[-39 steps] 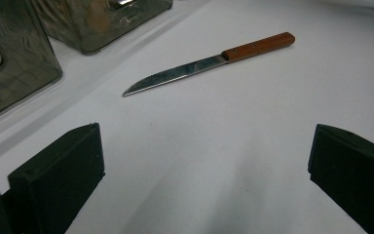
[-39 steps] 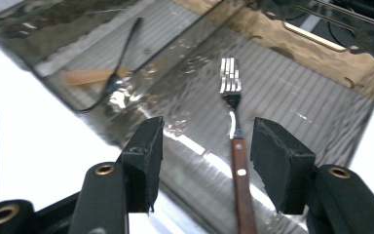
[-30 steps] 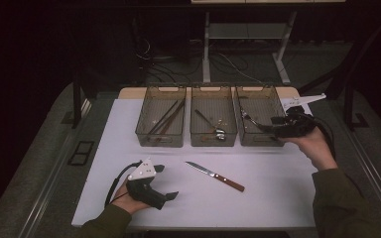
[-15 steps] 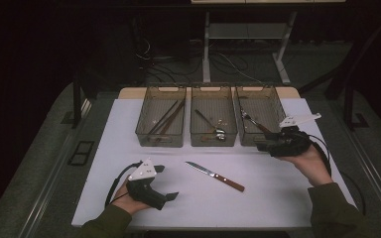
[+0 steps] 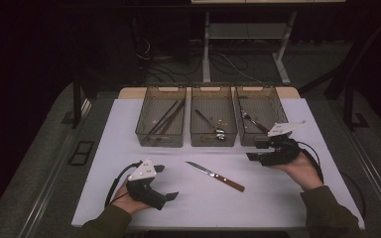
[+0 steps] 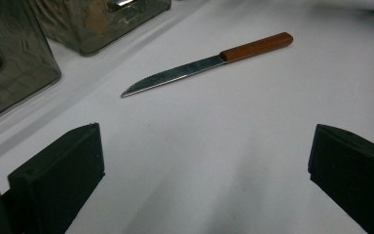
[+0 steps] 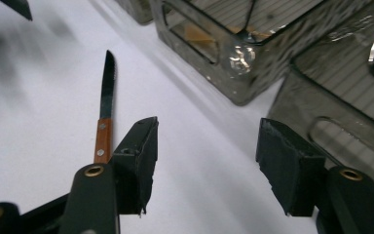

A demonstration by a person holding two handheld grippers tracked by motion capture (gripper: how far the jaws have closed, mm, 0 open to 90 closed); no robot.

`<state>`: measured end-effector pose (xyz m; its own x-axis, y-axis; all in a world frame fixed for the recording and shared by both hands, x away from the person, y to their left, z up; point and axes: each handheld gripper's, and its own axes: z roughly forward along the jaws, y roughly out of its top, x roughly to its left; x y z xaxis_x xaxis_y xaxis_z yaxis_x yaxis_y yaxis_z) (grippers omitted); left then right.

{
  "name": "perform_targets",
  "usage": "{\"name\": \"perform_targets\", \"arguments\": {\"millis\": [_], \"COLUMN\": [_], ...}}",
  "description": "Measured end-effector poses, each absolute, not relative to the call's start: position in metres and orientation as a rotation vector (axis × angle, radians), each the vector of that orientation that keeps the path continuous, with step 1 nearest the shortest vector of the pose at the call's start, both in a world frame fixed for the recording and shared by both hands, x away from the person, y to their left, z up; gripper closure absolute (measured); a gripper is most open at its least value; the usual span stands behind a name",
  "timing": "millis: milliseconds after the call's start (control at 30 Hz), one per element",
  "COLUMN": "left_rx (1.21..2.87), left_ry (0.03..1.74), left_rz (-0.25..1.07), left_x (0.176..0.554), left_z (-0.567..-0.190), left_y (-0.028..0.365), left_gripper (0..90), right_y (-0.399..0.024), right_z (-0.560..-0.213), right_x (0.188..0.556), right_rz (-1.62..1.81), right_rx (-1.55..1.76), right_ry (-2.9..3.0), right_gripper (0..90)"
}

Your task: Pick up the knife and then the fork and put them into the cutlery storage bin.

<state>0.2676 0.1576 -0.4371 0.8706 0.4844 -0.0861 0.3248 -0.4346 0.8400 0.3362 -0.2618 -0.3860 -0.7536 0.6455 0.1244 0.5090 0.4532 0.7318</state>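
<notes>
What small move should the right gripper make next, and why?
Probably swing the right gripper down toward the knife handle. Its jaws stand open and empty near the right bin, and the knife lies loose on the white table.

White table (image 5: 278,203) – knife (image 5: 214,176) at centre, three bins (image 5: 213,122) behind.

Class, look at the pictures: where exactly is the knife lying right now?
In the high view the knife lies flat on the white table, in front of the middle bin, between the two grippers.
</notes>
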Motion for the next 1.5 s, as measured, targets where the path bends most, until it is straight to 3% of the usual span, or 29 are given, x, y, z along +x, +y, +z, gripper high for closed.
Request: {"name": "perform_targets", "arguments": {"millis": [933, 1500], "left_rx": [2.061, 2.056], "left_ry": [0.61, 0.611], "left_rz": [0.228, 0.223], "left_x": [0.268, 0.268], "left_z": [-0.438, -0.439], "left_y": [0.156, 0.156], "left_gripper": [0.0, 0.0], "right_y": [-0.202, -0.153], "right_z": [-0.39, -0.41], "right_x": [0.332, 0.336], "right_rz": [1.043, 0.772], "right_rx": [0.89, 0.722], "right_ry": [2.717, 2.922], "right_gripper": [41.7, 61.4]}}
